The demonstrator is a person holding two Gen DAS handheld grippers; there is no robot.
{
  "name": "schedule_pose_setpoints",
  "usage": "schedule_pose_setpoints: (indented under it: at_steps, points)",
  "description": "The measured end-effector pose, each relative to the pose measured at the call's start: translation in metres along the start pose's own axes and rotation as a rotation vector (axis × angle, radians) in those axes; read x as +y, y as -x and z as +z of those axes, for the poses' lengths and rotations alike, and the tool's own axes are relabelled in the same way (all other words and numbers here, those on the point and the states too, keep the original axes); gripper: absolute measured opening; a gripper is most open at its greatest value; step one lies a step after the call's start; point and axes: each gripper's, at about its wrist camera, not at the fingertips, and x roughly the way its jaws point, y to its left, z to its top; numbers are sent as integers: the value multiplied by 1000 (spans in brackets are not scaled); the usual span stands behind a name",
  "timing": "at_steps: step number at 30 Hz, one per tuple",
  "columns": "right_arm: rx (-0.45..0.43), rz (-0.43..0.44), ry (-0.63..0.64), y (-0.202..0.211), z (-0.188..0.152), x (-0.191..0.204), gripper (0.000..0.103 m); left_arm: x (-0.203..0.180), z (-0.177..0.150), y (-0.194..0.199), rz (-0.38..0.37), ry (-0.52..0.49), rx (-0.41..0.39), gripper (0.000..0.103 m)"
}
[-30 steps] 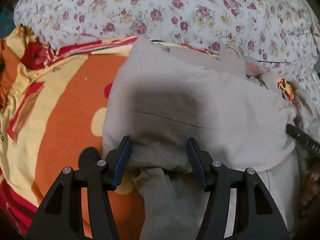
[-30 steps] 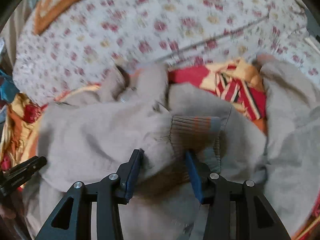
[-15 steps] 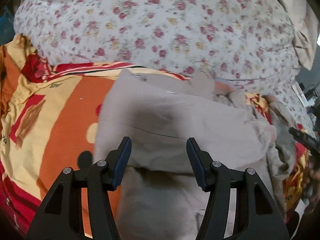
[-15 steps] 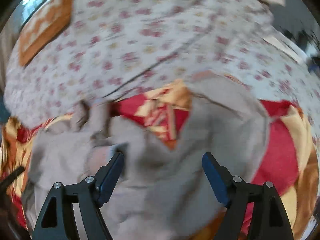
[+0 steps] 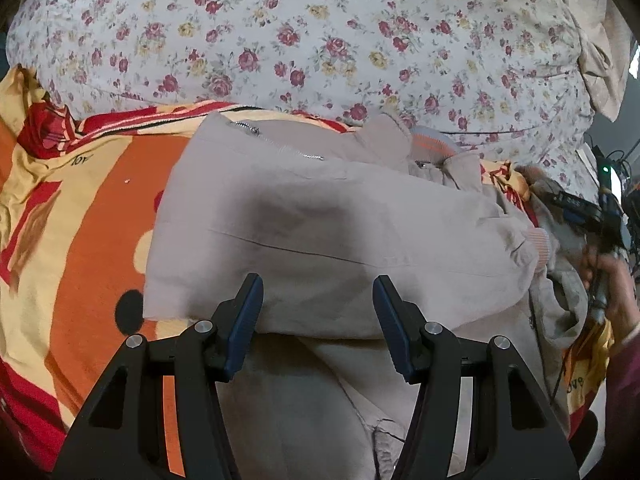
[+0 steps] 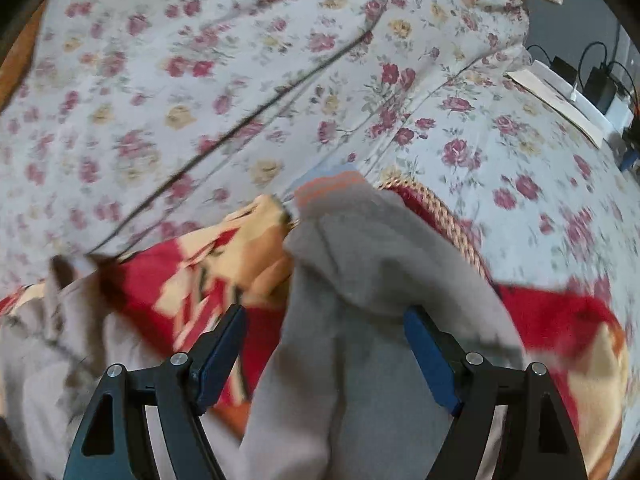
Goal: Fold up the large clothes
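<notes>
Item: beige zip jacket (image 5: pixel 320 216), lying on the orange-and-red blanket (image 5: pixel 80 208) on the bed, below the floral quilt (image 5: pixel 320 32).

Change noted: a second ago my right hand-held gripper (image 6: pixel 324 344) was pinched on the ribbed cuff; it has since let go, its jaws now stand wide and it has swung over to the jacket's other sleeve (image 6: pixel 360 280), which lies loose between them, unpressed. The folded-over panel has stayed flat where it was laid.

My left hand-held gripper (image 5: pixel 318 312): half open, empty, lifted slightly, hovering over the near fold edge.

Meaning, as I judge it: one sleeve is folded in; this sleeve, reaching toward the quilt's edge, is next.
</notes>
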Motion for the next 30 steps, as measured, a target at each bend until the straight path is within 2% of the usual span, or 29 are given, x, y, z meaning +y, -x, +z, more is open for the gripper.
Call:
schedule_pose_setpoints:
  at_steps: [3,5,7,8,9,10,11,12,13,15,17,20,24,27,30]
  points:
    - [1,-67,-7,-21,14,-2,78,1,0,-5,4,7,7,57]
    - [32,-91,0,-39,20,-2,78,2,-1,-9,5,13,16,57]
    - [29,-90,13,-48,23,-1,72,2,-3,-12,8,14,23,57]
    - [15,-87,17,-48,23,-2,45,3,-4,-12,10,12,26,57]
    - [6,-77,12,-47,24,-5,28,3,-4,-12,12,9,27,57]
    - [8,-47,-6,-47,24,-10,25,4,-5,-11,13,8,26,57]
    - [3,-4,-37,-43,24,-19,14,5,-5,-10,15,9,23,57]
    - [-4,20,-55,-39,24,-26,10,6,-4,-8,15,11,20,57]
    - [-10,56,-75,-32,23,-33,10,8,-4,-5,13,18,13,57]
    - [-41,197,-127,-11,22,-49,8,12,-2,2,9,36,-7,57]
    - [-88,302,-146,19,21,-55,8,17,1,12,0,61,-31,57]
    - [-141,485,-130,71,19,-49,7,23,4,27,-28,102,-61,57]
    - [-150,675,-23,126,10,-7,7,29,8,46,-67,148,-96,57]
    - [-139,817,75,159,-11,48,7,33,9,58,-93,175,-118,57]
    - [-96,925,191,175,-31,109,7,38,9,65,-115,189,-128,57]
